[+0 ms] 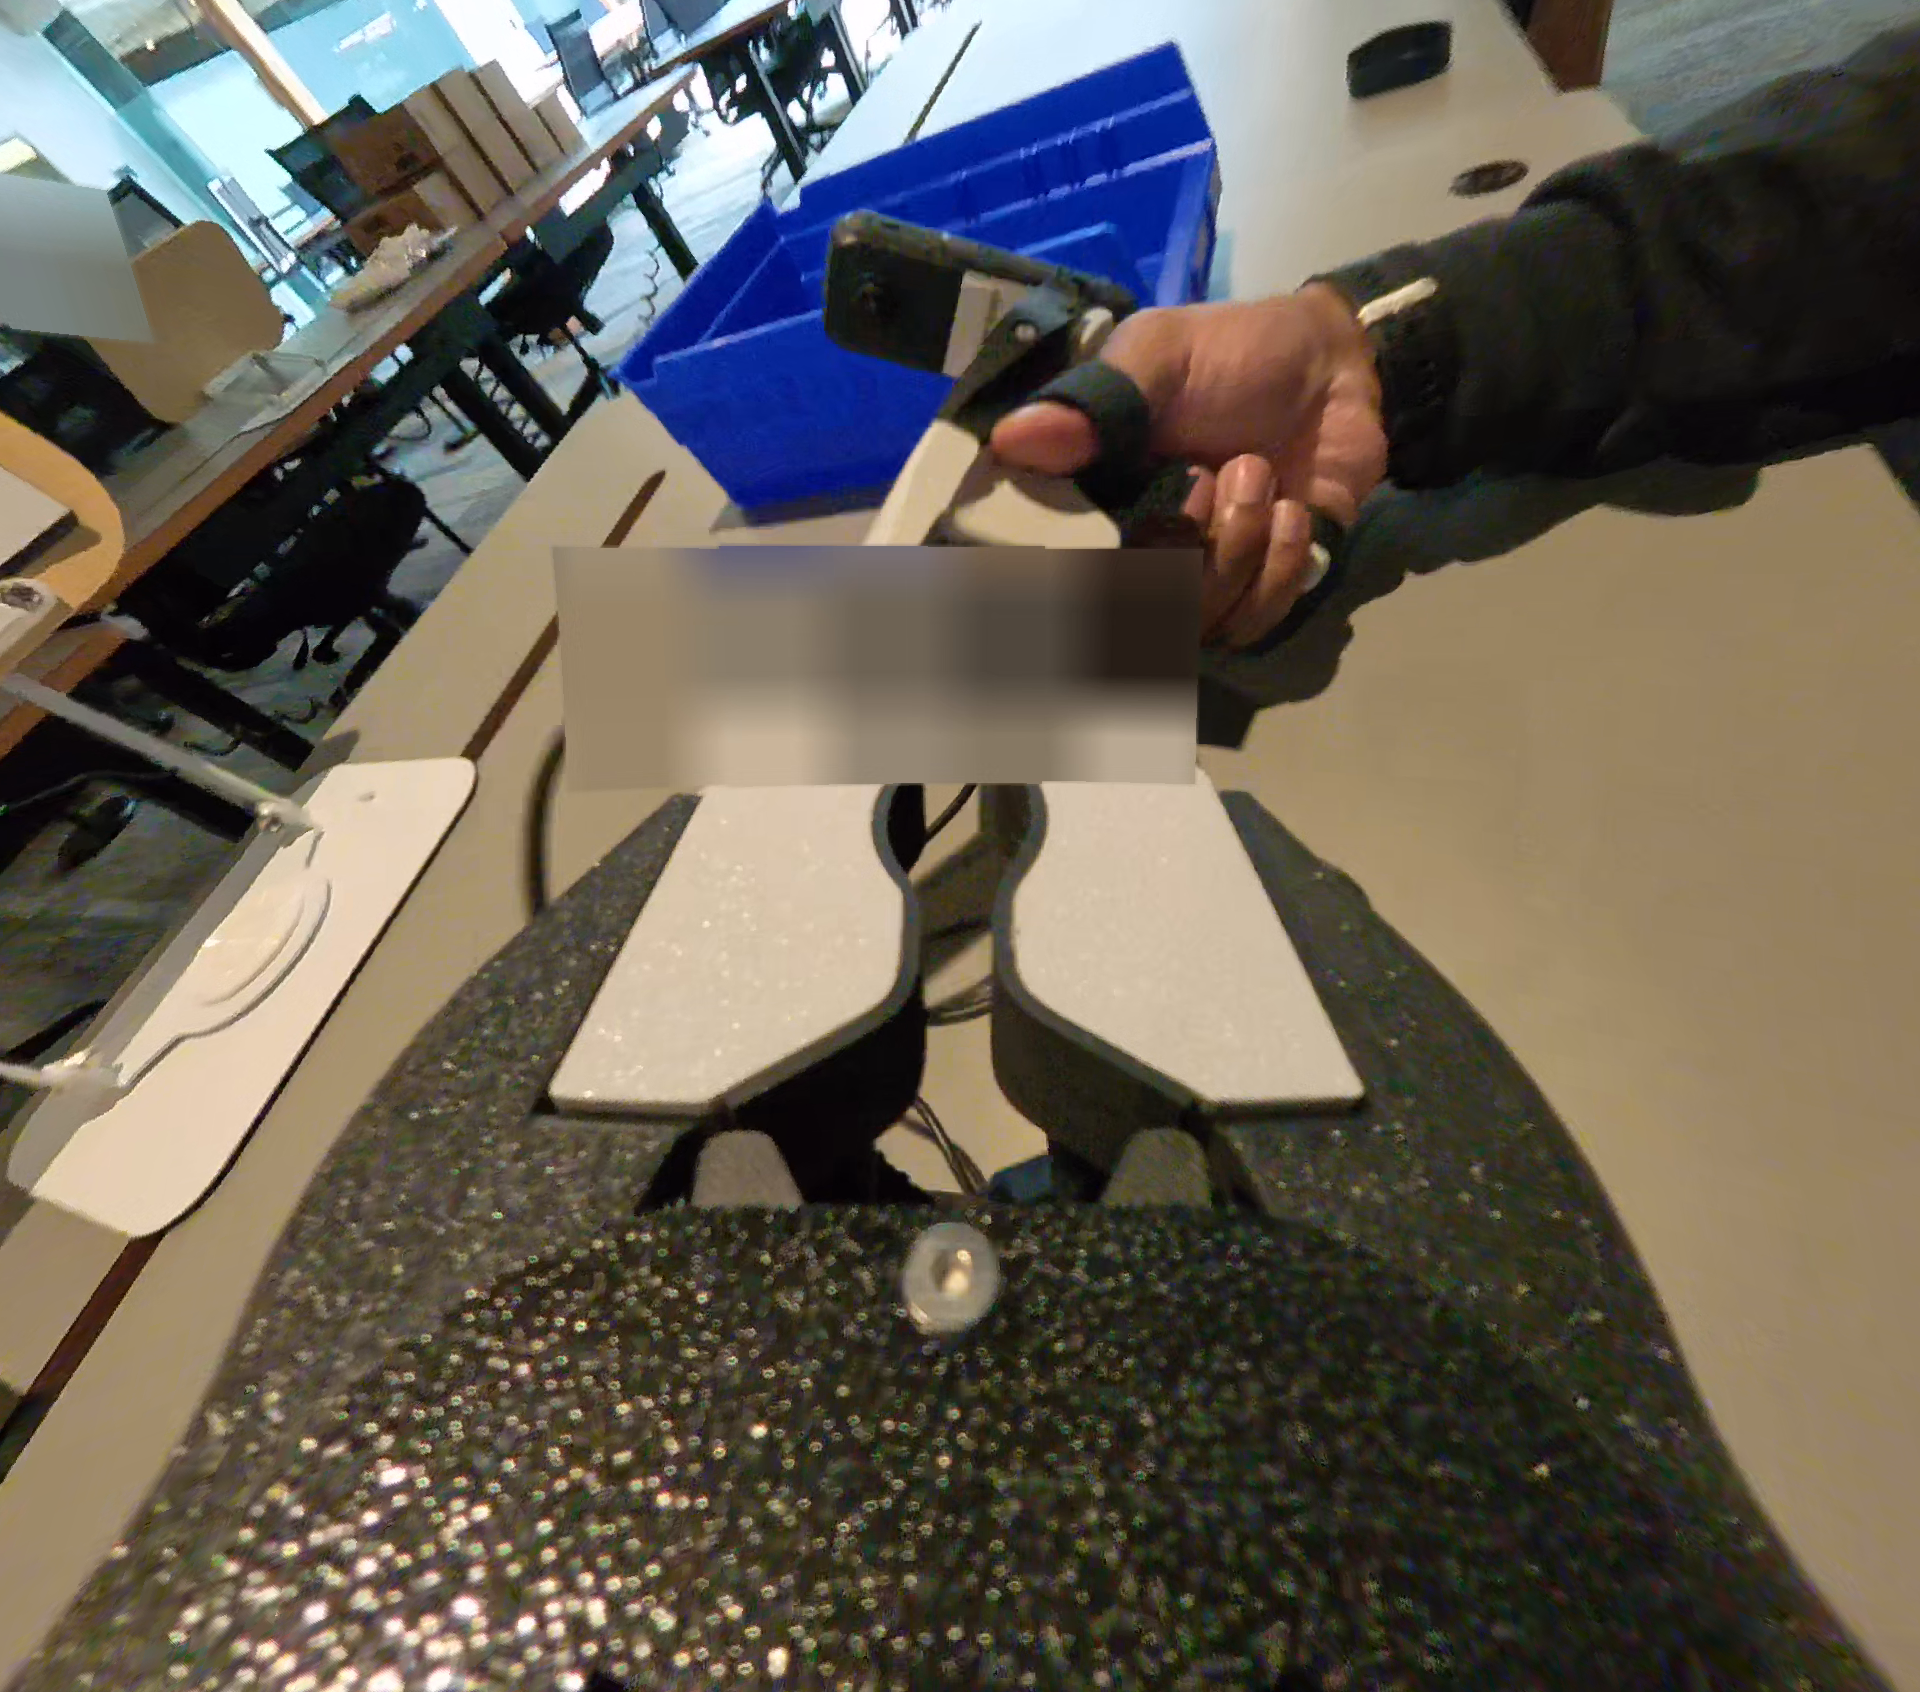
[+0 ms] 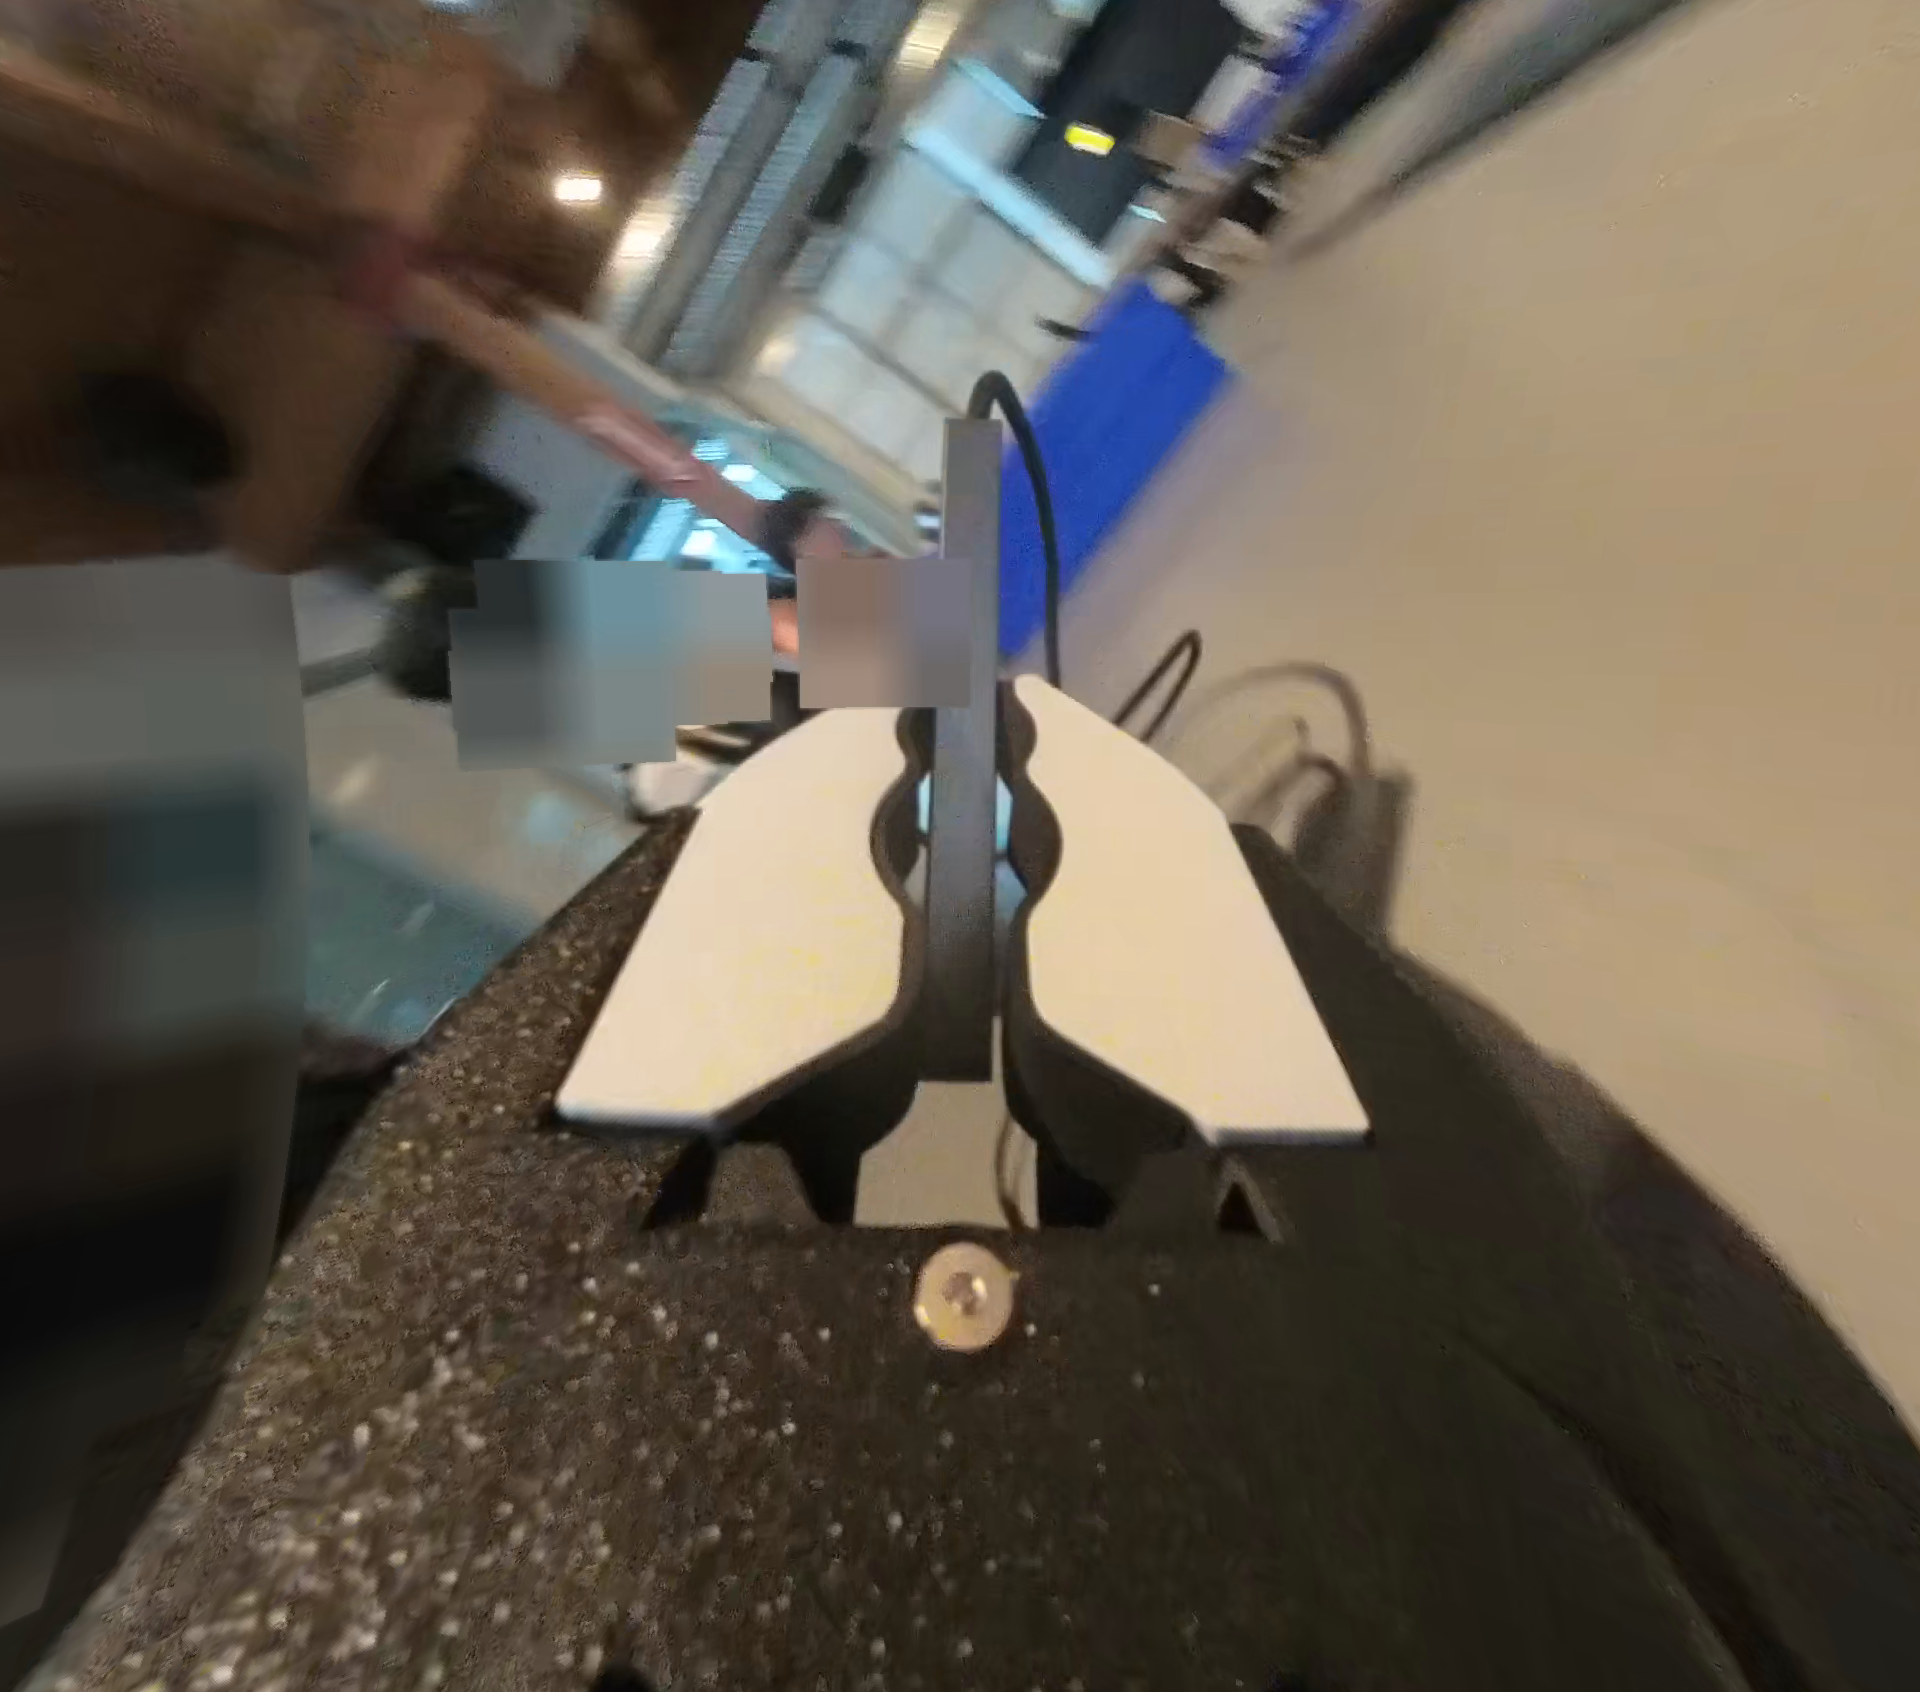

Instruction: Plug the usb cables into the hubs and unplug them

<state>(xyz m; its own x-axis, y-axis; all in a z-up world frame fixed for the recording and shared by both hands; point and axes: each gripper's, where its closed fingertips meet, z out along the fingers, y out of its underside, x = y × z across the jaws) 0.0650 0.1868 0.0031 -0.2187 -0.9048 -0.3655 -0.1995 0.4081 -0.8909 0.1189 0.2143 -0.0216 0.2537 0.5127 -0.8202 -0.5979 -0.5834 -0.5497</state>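
My right gripper [image 2: 961,811] is clenched on a flat grey hub [image 2: 966,811], lifted edge-up off the bench [image 2: 1558,499], its black cable [image 2: 1039,499] trailing. My left gripper's [image 1: 951,821] fingertips are masked; I cannot tell its state.

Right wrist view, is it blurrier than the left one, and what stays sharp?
Right wrist view: heavy motion blur across the background and table; the fingers and gripped dark hub stay fairly sharp. Left wrist view: mostly crisp, blue bin clear, wide-angle bending at the edges.
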